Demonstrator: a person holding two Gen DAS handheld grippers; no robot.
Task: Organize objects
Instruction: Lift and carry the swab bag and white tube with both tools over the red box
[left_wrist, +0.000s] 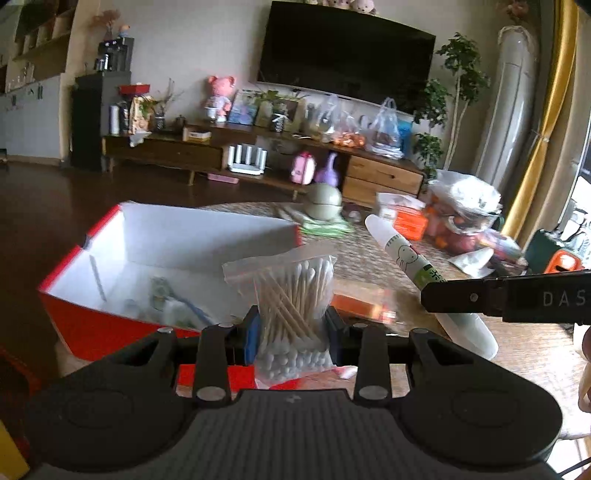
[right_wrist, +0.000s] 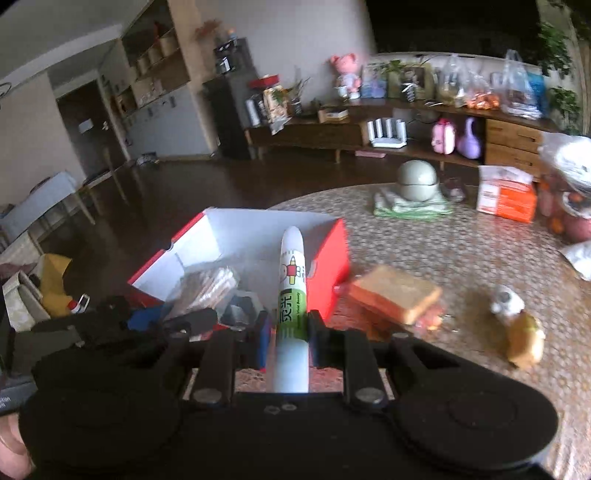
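Observation:
My left gripper is shut on a clear bag of cotton swabs, held upright just in front of an open red box with a white inside. Small items lie at the bottom of that box. My right gripper is shut on a white and green tube that points toward the red box. From the left wrist view the same tube sticks out of the right gripper's black finger. In the right wrist view the swab bag and left gripper show at the lower left.
An orange and tan flat box lies on the patterned table right of the red box, a small figurine beyond it. Further back stand a green round pot, an orange and white carton and plastic bags.

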